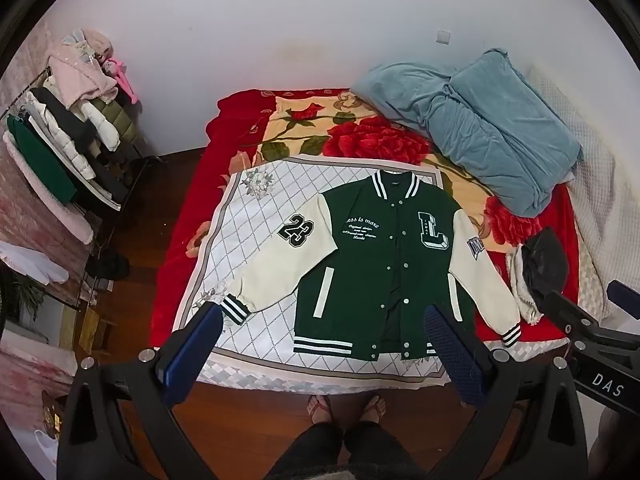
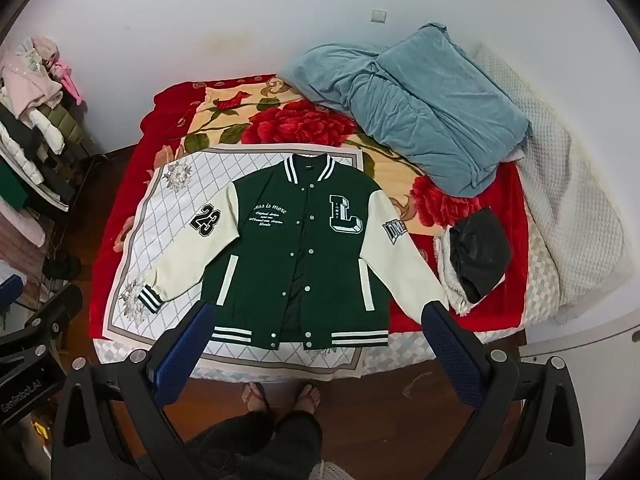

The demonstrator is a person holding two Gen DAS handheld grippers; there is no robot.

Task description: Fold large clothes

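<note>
A green varsity jacket [image 1: 372, 264] with cream sleeves lies flat, front up and partly unbuttoned, on a white diamond-pattern cloth [image 1: 256, 224] on the bed. It also shows in the right wrist view [image 2: 296, 248]. Its left sleeve with a "23" patch [image 1: 297, 230] spreads outward. My left gripper [image 1: 322, 320] is open and empty, held high above the jacket's hem. My right gripper [image 2: 316, 320] is open and empty, also high above the hem. The right gripper shows at the right edge of the left wrist view [image 1: 592, 328].
A blue quilt [image 1: 480, 128] lies bunched at the bed's far right. A black and white garment [image 1: 536, 276] lies right of the jacket. A clothes rack [image 1: 68, 140] stands at the left. The person's feet [image 1: 346, 406] stand on the wood floor at the bed's front edge.
</note>
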